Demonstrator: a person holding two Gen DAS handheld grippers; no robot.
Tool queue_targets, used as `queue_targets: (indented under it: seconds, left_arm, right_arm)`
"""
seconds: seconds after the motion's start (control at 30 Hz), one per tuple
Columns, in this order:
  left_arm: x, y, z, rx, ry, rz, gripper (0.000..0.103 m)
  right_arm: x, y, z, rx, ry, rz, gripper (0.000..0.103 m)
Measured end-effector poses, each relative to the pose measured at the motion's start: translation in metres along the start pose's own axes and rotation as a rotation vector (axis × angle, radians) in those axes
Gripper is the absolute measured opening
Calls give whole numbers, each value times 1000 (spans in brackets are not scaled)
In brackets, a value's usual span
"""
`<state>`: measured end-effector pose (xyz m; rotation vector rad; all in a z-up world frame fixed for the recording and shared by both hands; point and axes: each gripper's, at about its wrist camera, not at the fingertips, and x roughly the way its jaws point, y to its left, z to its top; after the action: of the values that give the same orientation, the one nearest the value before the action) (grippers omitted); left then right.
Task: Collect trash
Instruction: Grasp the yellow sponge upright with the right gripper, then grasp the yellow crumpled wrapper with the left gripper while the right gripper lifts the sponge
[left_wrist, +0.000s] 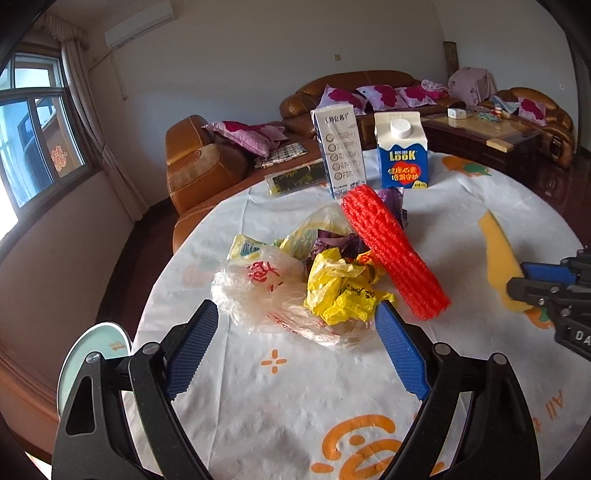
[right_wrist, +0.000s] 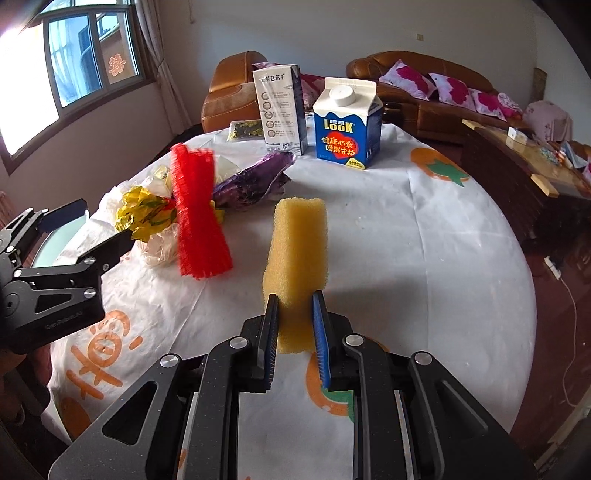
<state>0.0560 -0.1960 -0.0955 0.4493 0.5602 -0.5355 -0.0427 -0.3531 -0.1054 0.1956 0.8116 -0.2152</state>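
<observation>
- Farthest left on my table (left_wrist: 295, 387), which wears a white cloth with orange prints, I see the left gripper (left_wrist: 299, 314), its blue pads spread wide apart and nothing pinched between them. The fingertips sit on either side of the near edge of the trash pile.
- Just ahead of those open jaws lies a crumpled clear plastic bag (left_wrist: 258, 288) with red printing; it looks thin, wrinkled and partly see-through.
- Touching it on the right is a scrunched yellow wrapper (left_wrist: 340, 291) with dark writing, bunched into a loose ball.
- Behind these I make out a pale yellow bag (left_wrist: 317, 225) and scraps of purple foil (right_wrist: 255, 177), all heaped together.
- A red mesh sleeve (left_wrist: 395, 254), tube-shaped and ribbed, lies diagonally along the right side of the pile, touching the yellow wrapper.
- At the far edge of the table a tall white carton (left_wrist: 340, 151) and a blue-and-white carton (left_wrist: 402, 151) with a round white cap stand upright side by side; a small dark packet (left_wrist: 291, 181) lies flat to the left of them.
- To the right, well apart from the pile, the right gripper (right_wrist: 295, 306) is clamped on a yellow sponge block (right_wrist: 299, 240); its pads squeeze the near end and the porous block sticks out forward over the cloth.
</observation>
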Motion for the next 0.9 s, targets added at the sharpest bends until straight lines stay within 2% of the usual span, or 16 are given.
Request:
queue_targets:
  seconds: [0.13, 0.27, 0.37, 0.4, 0.43, 0.47, 0.53, 0.57, 0.73, 0.9]
  left_arm:
    - [-11, -1, 2, -7, -32, -8, 88]
    - [-3, -10, 3, 21, -32, 6, 92]
    - [11, -10, 4, 34, -27, 64, 90]
    - [15, -8, 5, 29, -22, 57, 88]
    - [16, -7, 4, 27, -15, 48, 72]
    - [19, -6, 4, 25, 0, 27, 62]
    - [22, -4, 4, 15, 20, -8, 35]
    - [21, -3, 4, 14, 23, -21, 26]
    - [8, 7, 2, 7, 4, -19, 23]
    - [-22, 34, 3, -27, -46, 29, 23]
  right_arm:
    - [2, 0, -1, 6, -3, -5, 19]
    - [3, 1, -2, 10, -5, -6, 19]
    - [3, 1, -1, 14, -8, -3, 19]
    - [4, 0, -1, 15, -9, -2, 19]
    - [4, 0, -1, 15, -11, 0, 19]
    - [4, 0, -1, 16, -12, 1, 19]
    - [3, 0, -1, 16, -16, 4, 19]
    - [3, 1, -1, 16, -20, 4, 19]
    - [-7, 6, 1, 10, -52, 12, 19]
    - [-20, 21, 9, -14, -94, 39, 19]
